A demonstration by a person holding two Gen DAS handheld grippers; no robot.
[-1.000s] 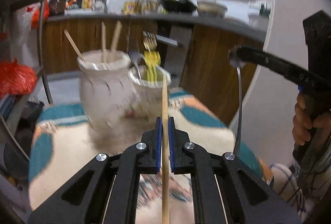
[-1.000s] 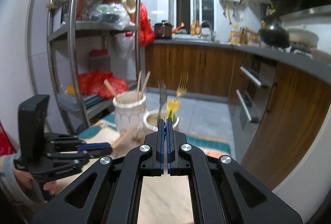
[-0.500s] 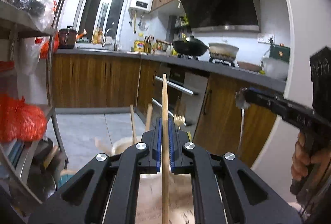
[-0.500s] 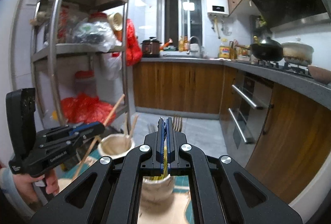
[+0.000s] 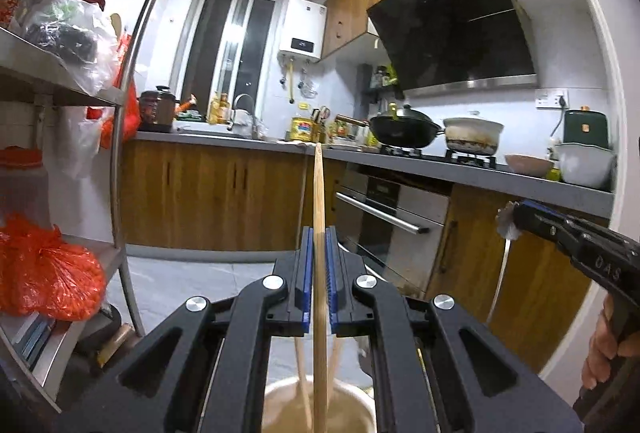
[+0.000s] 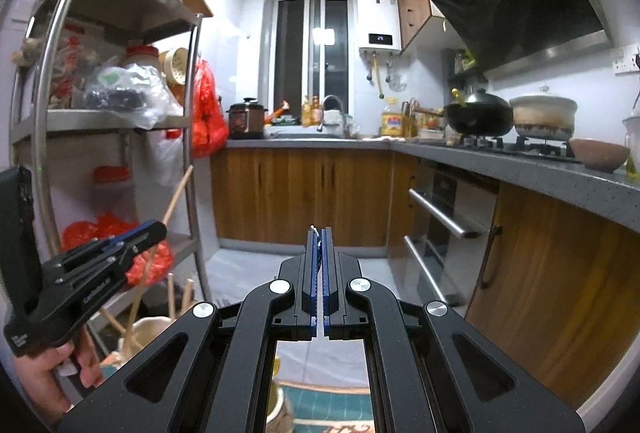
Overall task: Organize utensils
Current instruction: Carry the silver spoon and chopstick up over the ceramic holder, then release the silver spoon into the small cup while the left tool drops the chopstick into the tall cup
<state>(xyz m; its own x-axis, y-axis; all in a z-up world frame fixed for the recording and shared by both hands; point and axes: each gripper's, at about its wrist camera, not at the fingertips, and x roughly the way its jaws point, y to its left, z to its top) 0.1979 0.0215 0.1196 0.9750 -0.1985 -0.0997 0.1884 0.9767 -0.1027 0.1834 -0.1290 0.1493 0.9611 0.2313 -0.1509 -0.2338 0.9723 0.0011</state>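
My left gripper (image 5: 319, 233) is shut on a wooden chopstick (image 5: 319, 193) that stands upright, its lower end over the mouth of a cream pot (image 5: 352, 409) with other chopsticks in it. In the right wrist view the left gripper (image 6: 154, 229) holds the chopstick (image 6: 176, 193) tilted above that pot (image 6: 148, 329). My right gripper (image 6: 319, 233) is shut on a thin metal utensil (image 6: 319, 257), seen edge on. In the left wrist view the right gripper (image 5: 516, 217) holds the utensil's handle (image 5: 500, 281) hanging down.
A metal shelf rack (image 6: 192, 153) with red bags (image 5: 44, 273) stands on the left. Wooden cabinets (image 6: 300, 193), an oven (image 5: 392, 225) and a counter with a wok (image 5: 404, 129) lie ahead and right. A teal patterned cloth (image 6: 328, 405) lies below.
Both grippers have tilted upward and risen, so the pots dropped to the bottom of the views. The chopstick now stands over the cream pot's mouth.
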